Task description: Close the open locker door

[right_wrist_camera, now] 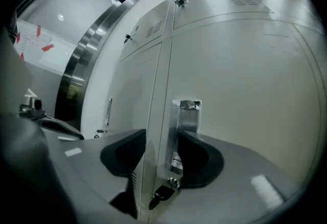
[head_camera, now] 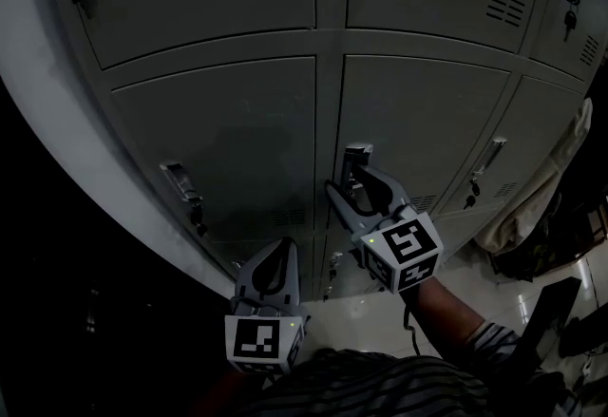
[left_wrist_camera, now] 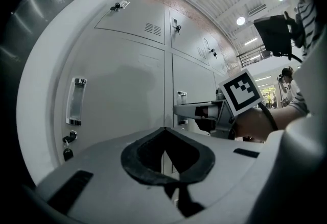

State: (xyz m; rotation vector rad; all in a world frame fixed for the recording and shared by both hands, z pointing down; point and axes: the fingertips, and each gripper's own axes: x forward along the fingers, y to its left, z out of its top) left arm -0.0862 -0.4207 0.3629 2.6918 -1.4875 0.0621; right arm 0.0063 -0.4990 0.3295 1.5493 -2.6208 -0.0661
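Grey metal lockers fill the head view. The locker door [head_camera: 418, 121] at centre right looks flush or nearly flush with its neighbours. Its silver handle [head_camera: 356, 159] sits at the door's left edge, and my right gripper [head_camera: 350, 180] is open around it. In the right gripper view the handle [right_wrist_camera: 186, 116] and the door's edge stand between the pads of that gripper [right_wrist_camera: 161, 133], with a key [right_wrist_camera: 161, 195] in the lock below. My left gripper [head_camera: 283, 242] hangs lower left, away from the doors. Its tips [left_wrist_camera: 163, 130] meet, shut on nothing.
The neighbouring left door has its own handle [head_camera: 180, 182] with a key below [left_wrist_camera: 66, 152]. Cloth and bags [head_camera: 541, 197] hang at the right side of the lockers. A wide pale column [head_camera: 57, 149] borders the lockers on the left.
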